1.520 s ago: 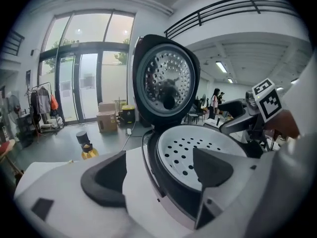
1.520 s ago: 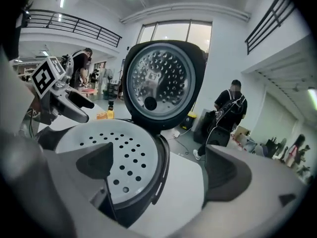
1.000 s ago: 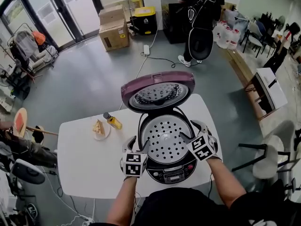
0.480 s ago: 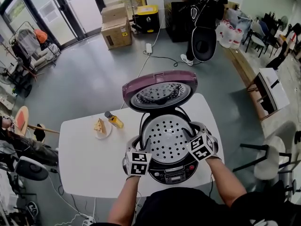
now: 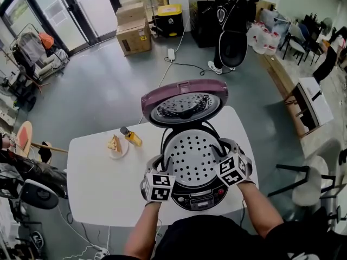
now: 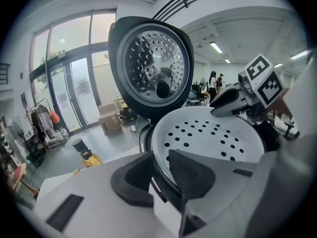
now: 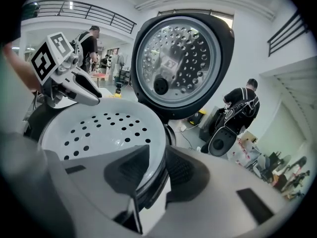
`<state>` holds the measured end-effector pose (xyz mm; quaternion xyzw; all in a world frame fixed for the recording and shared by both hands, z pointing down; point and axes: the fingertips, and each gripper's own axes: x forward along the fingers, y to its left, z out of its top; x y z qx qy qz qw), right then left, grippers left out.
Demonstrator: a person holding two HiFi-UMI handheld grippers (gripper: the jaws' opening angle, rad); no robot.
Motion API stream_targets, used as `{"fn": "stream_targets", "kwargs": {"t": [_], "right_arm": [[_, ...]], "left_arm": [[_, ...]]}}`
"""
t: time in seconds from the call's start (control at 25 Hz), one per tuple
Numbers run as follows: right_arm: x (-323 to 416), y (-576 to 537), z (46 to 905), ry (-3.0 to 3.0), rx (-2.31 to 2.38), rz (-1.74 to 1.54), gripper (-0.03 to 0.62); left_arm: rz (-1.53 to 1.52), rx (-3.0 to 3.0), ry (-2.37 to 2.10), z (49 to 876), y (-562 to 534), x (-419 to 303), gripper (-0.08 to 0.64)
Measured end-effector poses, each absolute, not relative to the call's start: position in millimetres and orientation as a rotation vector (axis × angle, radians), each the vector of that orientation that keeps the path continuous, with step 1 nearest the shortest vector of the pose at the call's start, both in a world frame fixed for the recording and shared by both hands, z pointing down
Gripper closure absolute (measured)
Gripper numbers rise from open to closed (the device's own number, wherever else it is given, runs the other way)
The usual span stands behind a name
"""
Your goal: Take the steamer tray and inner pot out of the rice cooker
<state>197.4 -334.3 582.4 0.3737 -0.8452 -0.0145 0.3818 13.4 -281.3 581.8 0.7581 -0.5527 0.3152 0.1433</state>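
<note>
The rice cooker [image 5: 199, 196] stands open on the white table [image 5: 97, 188], its purple lid [image 5: 184, 103] tipped back. The white perforated steamer tray [image 5: 191, 158] sits in its mouth and hides the inner pot below. My left gripper [image 5: 164, 164] is at the tray's left rim and my right gripper [image 5: 219, 147] at its right rim. Both sets of jaws have just been closing with the rim between them. In the left gripper view the left gripper [image 6: 161, 175] pinches the tray [image 6: 213, 138] edge. In the right gripper view the right gripper [image 7: 156, 167] clamps the tray [image 7: 104, 130] edge.
A small plate with food [image 5: 115, 146] and a yellow bottle [image 5: 130, 137] stand on the table left of the cooker. A person in black [image 5: 227, 10] stands far behind, near cardboard boxes [image 5: 133, 28]. A chair [image 5: 312, 186] is off the table's right side.
Both grippers' jaws have narrowed onto the tray's rim. The hands have stayed almost where they were beside the cooker.
</note>
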Motion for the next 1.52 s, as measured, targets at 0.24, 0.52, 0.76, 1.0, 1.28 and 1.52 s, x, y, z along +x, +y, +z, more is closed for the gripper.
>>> {"fn": "stream_targets", "kwargs": {"t": [0.24, 0.52, 0.76, 1.0, 1.28, 1.52], "right_arm": [[196, -336, 575, -2.173, 0.969, -0.053, 0.513], [197, -336, 556, -2.199, 1.006, -0.102, 0.518], [200, -334, 525, -2.242, 1.054, -0.165, 0.52], [197, -328, 472, -2.313, 1.108, -0.277, 0.522], [158, -305, 432, -2.367, 1.138, -0.38, 0.52], [106, -276, 414, -2.347, 1.196, -0.422, 0.526]], "left_arm": [[0.903, 2.19, -1.596, 582, -282, 14, 0.473], [0.892, 2.204, -1.633, 568, -283, 16, 0.479], [0.827, 2.225, -1.693, 540, -280, 18, 0.484], [0.759, 2.268, -1.804, 488, -272, 14, 0.491], [0.688, 2.321, -1.894, 446, -254, -24, 0.502], [0.662, 2.37, -1.896, 433, -225, -79, 0.505]]}}
